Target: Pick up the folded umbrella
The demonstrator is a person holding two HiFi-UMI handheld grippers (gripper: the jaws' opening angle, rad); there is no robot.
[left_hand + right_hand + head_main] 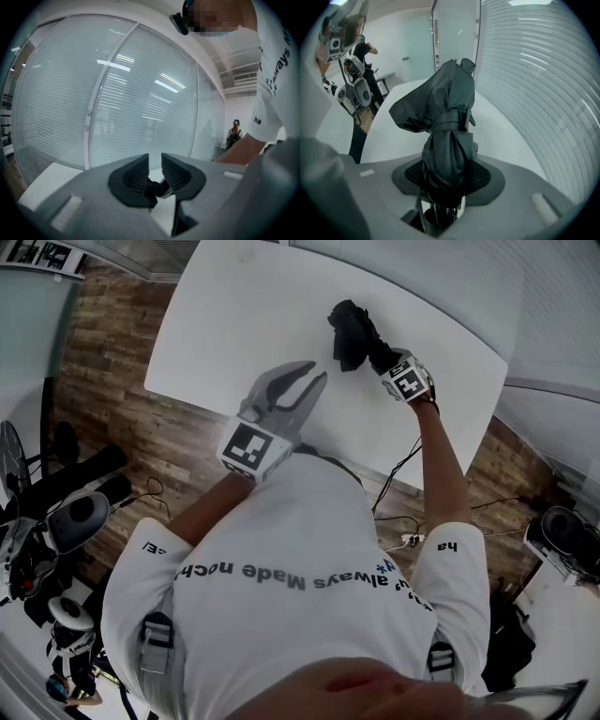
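The folded umbrella (352, 332) is seen in plain black against a white bench (244, 306). The left claw (316, 374) is shown in grey, its cube (251, 448) marked in black-and-white squares. The floor (112, 352) is patterned in brown wood planks.

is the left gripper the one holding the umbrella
No, the left gripper has its jaws apart with nothing in them, while the folded umbrella is clamped in the right gripper.
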